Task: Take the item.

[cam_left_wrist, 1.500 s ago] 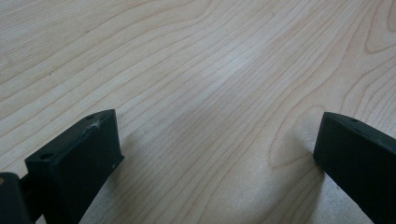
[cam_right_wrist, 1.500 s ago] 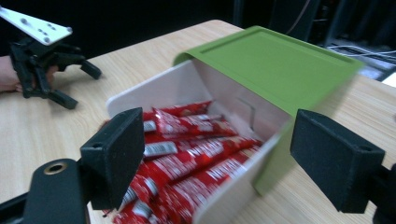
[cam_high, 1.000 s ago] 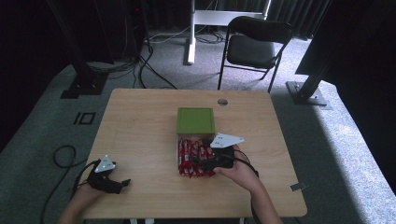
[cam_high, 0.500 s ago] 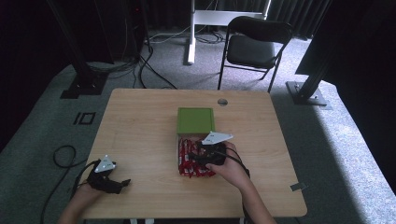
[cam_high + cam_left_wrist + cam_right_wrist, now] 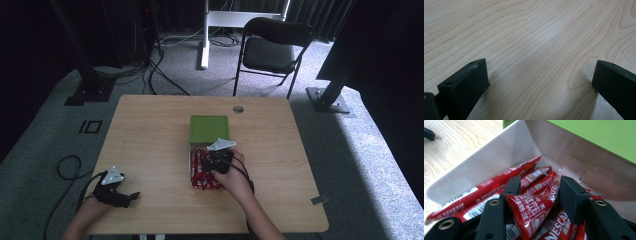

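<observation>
Centre of the high view: the right gripper (image 5: 218,159) reaches into the white box (image 5: 486,162) of red coffee sticks. Its jaws straddle one stick (image 5: 531,212), not clearly clamped; its long axis runs between them toward upper frame. The left gripper (image 5: 116,192), jaws apart, rests lower left on the table (image 5: 150,130), well apart.

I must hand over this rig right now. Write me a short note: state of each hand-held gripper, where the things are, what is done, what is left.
Left hand-held gripper: open, holding nothing, resting on the table near its front left corner.
Right hand-held gripper: inside the white box, jaws around one red Nescafe sachet; whether it is firmly pinched I cannot tell.
Green lid: lies just behind the box.
Done: box is open, a sachet is reached.
Left: probably lift the sachet out.
</observation>
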Demonstrator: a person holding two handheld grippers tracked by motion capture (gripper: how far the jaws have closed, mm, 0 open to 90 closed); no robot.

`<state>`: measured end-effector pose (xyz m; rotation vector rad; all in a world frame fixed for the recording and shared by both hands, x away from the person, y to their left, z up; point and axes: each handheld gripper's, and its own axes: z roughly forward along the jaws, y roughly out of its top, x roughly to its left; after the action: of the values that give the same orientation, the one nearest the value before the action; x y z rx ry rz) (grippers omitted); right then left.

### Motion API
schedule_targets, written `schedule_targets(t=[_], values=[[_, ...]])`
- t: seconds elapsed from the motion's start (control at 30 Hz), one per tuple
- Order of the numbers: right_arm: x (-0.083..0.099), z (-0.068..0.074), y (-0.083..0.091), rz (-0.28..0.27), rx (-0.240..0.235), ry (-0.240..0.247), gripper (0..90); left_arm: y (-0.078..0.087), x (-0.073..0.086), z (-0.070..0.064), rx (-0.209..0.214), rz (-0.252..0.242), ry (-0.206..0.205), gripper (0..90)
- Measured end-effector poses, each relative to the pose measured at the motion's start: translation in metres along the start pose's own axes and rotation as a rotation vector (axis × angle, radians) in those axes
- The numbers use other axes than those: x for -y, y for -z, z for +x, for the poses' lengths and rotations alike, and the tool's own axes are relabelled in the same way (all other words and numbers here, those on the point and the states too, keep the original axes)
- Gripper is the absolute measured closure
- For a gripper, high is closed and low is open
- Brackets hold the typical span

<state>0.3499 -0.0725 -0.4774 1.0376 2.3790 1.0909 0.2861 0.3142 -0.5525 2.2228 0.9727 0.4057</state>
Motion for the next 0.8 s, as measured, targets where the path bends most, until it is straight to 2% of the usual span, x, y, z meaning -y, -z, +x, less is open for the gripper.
schedule_targets(t=[0.1, 0.2, 0.27, 0.33, 0.37, 0.43, 0.5, 0.6, 0.7, 0.77, 0.8], values=[[-0.002, 0.003, -0.004, 0.046, 0.025, -0.023, 56.5, 0.0, 0.0, 0.0, 0.0, 0.0, 0.0, 1.5], [-0.003, 0.004, -0.007, 0.069, 0.043, -0.038, 60.9, 0.0, 0.0, 0.0, 0.0, 0.0, 0.0, 1.5], [-0.004, 0.004, -0.007, 0.074, 0.045, -0.05, 64.8, 0.0, 0.0, 0.0, 0.0, 0.0, 0.0, 1.5], [-0.005, 0.003, -0.007, 0.077, 0.072, -0.04, 71.7, 0.0, 0.0, 0.0, 0.0, 0.0, 0.0, 1.6], [-0.005, 0.003, -0.007, 0.077, 0.072, -0.04, 71.7, 0.0, 0.0, 0.0, 0.0, 0.0, 0.0, 1.6], [-0.005, 0.001, -0.005, 0.057, 0.065, -0.042, 76.6, 0.0, 0.0, 0.0, 0.0, 0.0, 0.0, 1.6], [-0.006, 0.0, -0.002, 0.04, 0.061, -0.054, 77.5, 0.0, 0.0, 0.0, 0.0, 0.0, 0.0, 1.6], [-0.007, 0.001, 0.001, 0.038, 0.059, -0.046, 77.7, 0.0, 0.0, 0.0, 0.0, -0.001, 0.001, 1.6], [-0.009, 0.001, 0.012, -0.004, 0.053, -0.051, 78.6, 0.0, 0.0, 0.0, 0.0, 0.001, -0.001, 1.6], [-0.01, 0.002, 0.018, -0.013, 0.054, -0.045, 78.6, 0.0, 0.0, 0.0, 0.0, 0.0, 0.001, 1.6], [-0.01, 0.002, 0.021, -0.031, 0.046, -0.058, 78.7, 0.0, 0.0, 0.0, 0.0, -0.001, 0.0, 1.6]])
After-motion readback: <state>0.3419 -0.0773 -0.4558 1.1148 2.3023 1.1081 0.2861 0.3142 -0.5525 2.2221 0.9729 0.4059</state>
